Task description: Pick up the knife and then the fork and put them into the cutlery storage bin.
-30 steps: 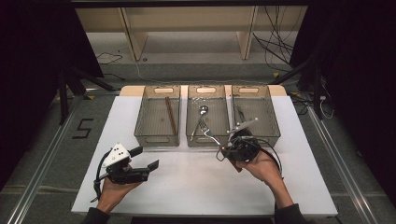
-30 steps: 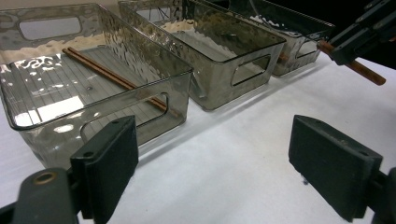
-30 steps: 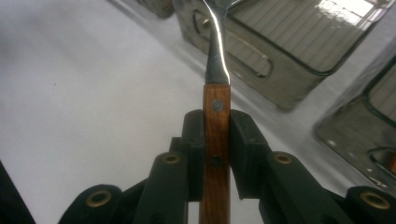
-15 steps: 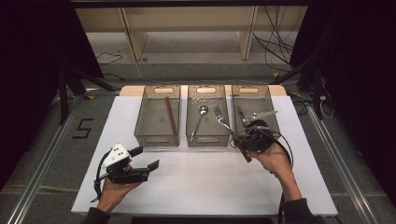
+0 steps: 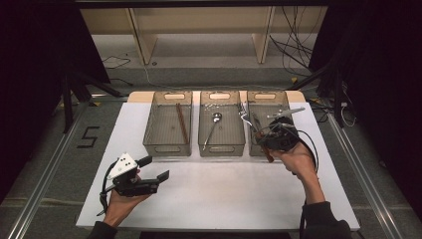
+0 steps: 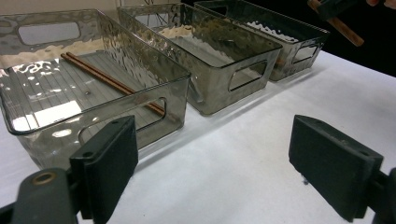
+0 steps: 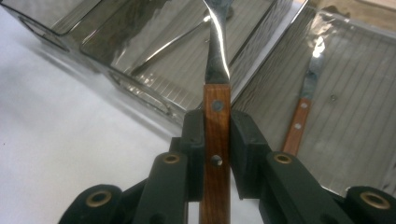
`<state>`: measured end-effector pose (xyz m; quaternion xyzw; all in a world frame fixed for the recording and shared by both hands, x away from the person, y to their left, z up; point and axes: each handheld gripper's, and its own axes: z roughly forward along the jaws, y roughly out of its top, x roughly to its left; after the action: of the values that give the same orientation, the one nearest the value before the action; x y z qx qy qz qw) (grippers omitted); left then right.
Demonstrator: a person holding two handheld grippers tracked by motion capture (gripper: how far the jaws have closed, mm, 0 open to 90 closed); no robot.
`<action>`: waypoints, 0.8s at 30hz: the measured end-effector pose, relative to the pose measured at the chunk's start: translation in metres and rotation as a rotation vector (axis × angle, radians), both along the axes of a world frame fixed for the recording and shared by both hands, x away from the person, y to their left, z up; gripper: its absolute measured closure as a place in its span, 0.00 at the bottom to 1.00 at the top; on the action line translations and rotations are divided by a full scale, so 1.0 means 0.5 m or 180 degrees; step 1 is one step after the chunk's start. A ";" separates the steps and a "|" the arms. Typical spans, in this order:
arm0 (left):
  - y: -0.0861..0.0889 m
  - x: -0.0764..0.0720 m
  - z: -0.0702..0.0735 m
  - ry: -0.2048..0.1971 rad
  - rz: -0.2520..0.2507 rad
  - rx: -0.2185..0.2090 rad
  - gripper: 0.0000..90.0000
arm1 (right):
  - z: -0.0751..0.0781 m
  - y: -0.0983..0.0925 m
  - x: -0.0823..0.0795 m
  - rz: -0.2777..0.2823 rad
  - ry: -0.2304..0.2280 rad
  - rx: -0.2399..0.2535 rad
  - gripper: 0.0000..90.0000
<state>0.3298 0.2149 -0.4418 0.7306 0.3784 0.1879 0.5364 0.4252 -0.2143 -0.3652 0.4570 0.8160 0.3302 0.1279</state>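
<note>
My right gripper (image 5: 266, 135) is shut on the wooden handle of a fork (image 5: 244, 113), held above the near left part of the right clear bin (image 5: 263, 95). The fork's tines point toward the wall between the middle and right bins. In the right gripper view the pads clamp the fork handle (image 7: 217, 116), and its metal neck runs up and away. My left gripper (image 5: 154, 168) rests low over the white table at the front left, open, with nothing between its wide-apart pads (image 6: 109, 161).
Three clear bins stand in a row at the back of the white table (image 5: 224, 189). The left bin (image 6: 93, 88) holds brown chopsticks (image 5: 181, 122), the middle bin a spoon (image 5: 213, 124). Another wood-handled utensil (image 7: 303, 116) lies in the right bin.
My right gripper has carried the fork rightward and slightly up, from the middle bin's near edge to the right bin. The left gripper has stayed put.
</note>
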 end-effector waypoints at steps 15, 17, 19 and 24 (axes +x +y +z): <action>0.001 -0.001 0.000 -0.0008 0.0006 -0.0006 0.17 | 0.020 -0.031 0.057 -0.0236 -0.0038 -0.0004 0.86; 0.001 -0.001 0.000 -0.0014 0.0008 -0.0014 0.17 | 0.019 -0.035 0.065 -0.0270 -0.0038 -0.0010 0.86; 0.001 -0.001 0.001 -0.0015 0.0010 -0.0014 0.17 | 0.020 -0.037 0.071 -0.0298 -0.0025 -0.0005 0.86; 0.001 -0.001 0.001 -0.0019 0.0010 -0.0013 0.17 | 0.021 -0.043 0.086 -0.0358 -0.0045 -0.0003 0.86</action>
<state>0.3293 0.2153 -0.4415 0.7283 0.3784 0.1902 0.5387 0.4683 -0.2356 -0.3549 0.4997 0.7882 0.3253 0.1522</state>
